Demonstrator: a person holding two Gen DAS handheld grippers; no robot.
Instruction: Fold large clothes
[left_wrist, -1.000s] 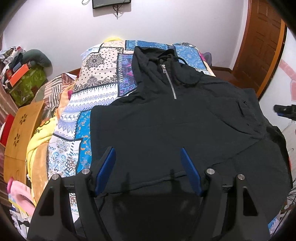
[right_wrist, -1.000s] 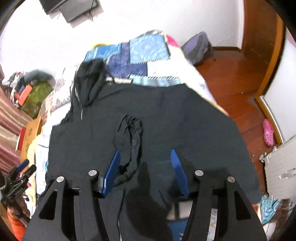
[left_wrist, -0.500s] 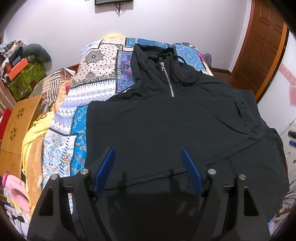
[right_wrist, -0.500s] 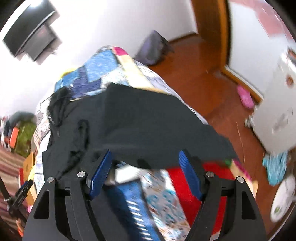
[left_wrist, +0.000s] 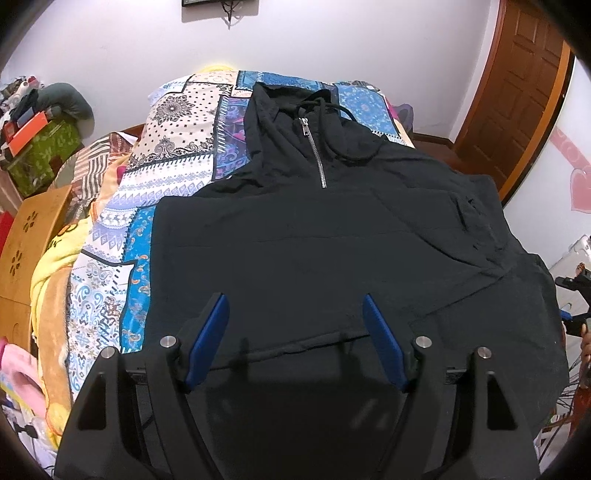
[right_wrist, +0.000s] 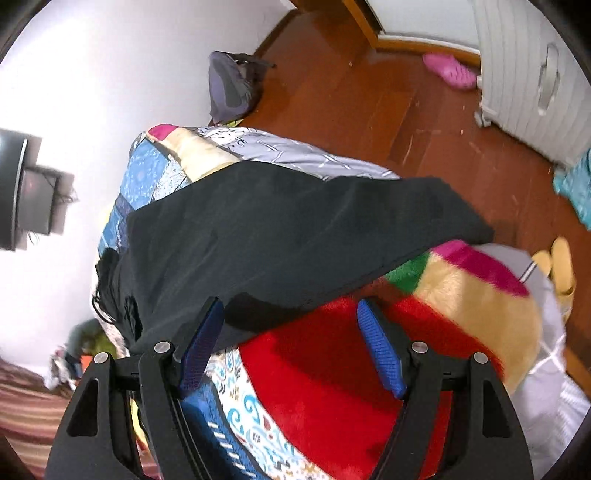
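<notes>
The black hoodie (left_wrist: 332, 251) lies flat on the bed (left_wrist: 177, 155), its hood toward the wall. The left gripper (left_wrist: 295, 314) hovers above the hem, fingers spread. The right gripper (right_wrist: 291, 325) is also spread, holding nothing, beside the hanging sleeve (right_wrist: 314, 236).

White walls (left_wrist: 110, 48) enclose a bed (left_wrist: 184, 122) under a patchwork quilt. A brown wooden door (left_wrist: 517, 88) stands at right. The floor (right_wrist: 351, 96) is reddish wood, with a pink slipper (right_wrist: 448, 72) near a white cabinet (right_wrist: 524, 66).
</notes>
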